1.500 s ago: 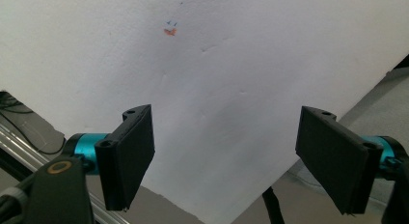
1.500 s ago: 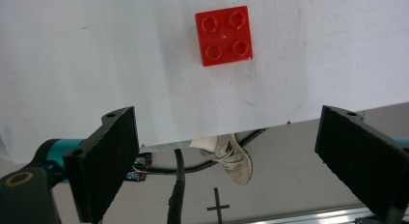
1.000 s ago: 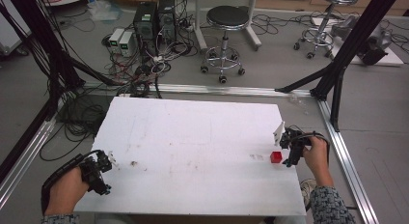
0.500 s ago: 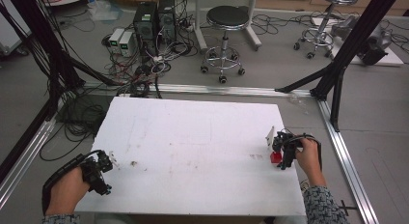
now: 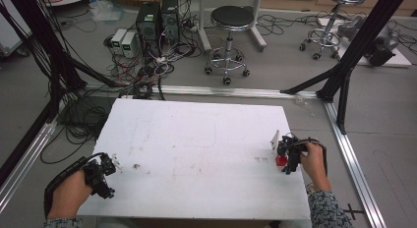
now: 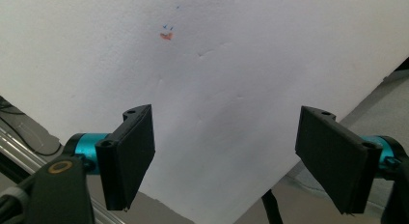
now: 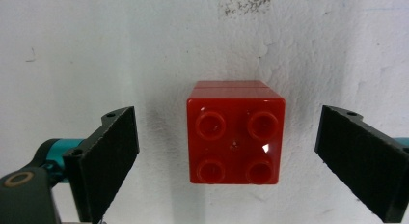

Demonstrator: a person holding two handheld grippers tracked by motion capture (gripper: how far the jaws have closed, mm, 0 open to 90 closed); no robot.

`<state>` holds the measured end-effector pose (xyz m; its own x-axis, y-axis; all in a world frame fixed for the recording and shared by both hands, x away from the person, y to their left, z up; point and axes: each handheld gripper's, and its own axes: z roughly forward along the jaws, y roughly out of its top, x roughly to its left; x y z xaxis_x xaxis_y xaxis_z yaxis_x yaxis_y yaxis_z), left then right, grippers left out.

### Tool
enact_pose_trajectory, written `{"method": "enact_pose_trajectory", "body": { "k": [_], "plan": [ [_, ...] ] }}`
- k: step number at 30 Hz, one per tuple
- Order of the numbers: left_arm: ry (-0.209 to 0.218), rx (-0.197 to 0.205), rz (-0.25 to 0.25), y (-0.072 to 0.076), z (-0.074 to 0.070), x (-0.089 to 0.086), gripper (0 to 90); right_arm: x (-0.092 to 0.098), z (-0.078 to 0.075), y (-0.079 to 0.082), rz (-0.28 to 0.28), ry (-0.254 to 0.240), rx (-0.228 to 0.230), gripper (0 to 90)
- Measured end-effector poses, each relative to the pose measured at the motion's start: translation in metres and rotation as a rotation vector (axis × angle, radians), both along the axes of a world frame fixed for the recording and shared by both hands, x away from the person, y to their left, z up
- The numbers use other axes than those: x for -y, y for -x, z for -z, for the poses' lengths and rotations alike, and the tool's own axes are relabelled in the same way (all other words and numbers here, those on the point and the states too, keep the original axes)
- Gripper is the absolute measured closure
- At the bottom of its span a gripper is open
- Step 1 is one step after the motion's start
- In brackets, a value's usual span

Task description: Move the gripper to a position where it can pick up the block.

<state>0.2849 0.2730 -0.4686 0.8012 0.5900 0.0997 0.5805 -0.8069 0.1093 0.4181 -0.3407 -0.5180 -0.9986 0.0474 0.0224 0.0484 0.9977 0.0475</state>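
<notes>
A: Where's the brick?

B: Red brick (image 7: 235,132) sits on the white tabletop (image 5: 206,139), near its right edge, studs up w/ four studs showing in the right gripper view. In the high view it's a small red spot (image 5: 281,160) just below the right gripper.

A: Right gripper?

B: Right gripper (image 7: 231,161) is straight over the brick, looking down on it. Jaws apart, one on each side of the brick, gap on both sides, not touching it. In the high view the right gripper (image 5: 288,156) is held by the right hand (image 5: 314,161), patterned sleeve (image 5: 327,211) coming in from the bottom edge.

A: Anything beside it?

B: Small white upright piece (image 5: 274,138) just up-left of the gripper; can't tell what it is. Grey smudge (image 7: 243,3) on the tabletop beyond the brick.

A: Left side?

B: Left gripper (image 6: 224,156) hangs over the tabletop's near left corner. Jaws wide apart, nothing btwn them. Small orange and blue marks (image 6: 166,33) on the surface ahead of it. High view: left gripper (image 5: 101,171) in the left hand (image 5: 69,196), well apart from the brick, black cable (image 5: 59,176) looping off it.

A: Bkgd?

B: Floor past the tabletop: two stools (image 5: 231,21), PC towers (image 5: 157,19), cable tangle (image 5: 142,71), black frame posts (image 5: 359,41).
</notes>
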Motion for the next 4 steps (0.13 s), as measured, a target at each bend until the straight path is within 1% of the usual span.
{"method": "enact_pose_trajectory", "body": {
  "k": [4],
  "plan": [
    [0.002, 0.002, 0.002, -0.0001, -0.0003, 0.0001, 22.0, 0.0001, -0.0002, 0.0001, 0.001, -0.002, 0.0, 7.5]
  ]
}}
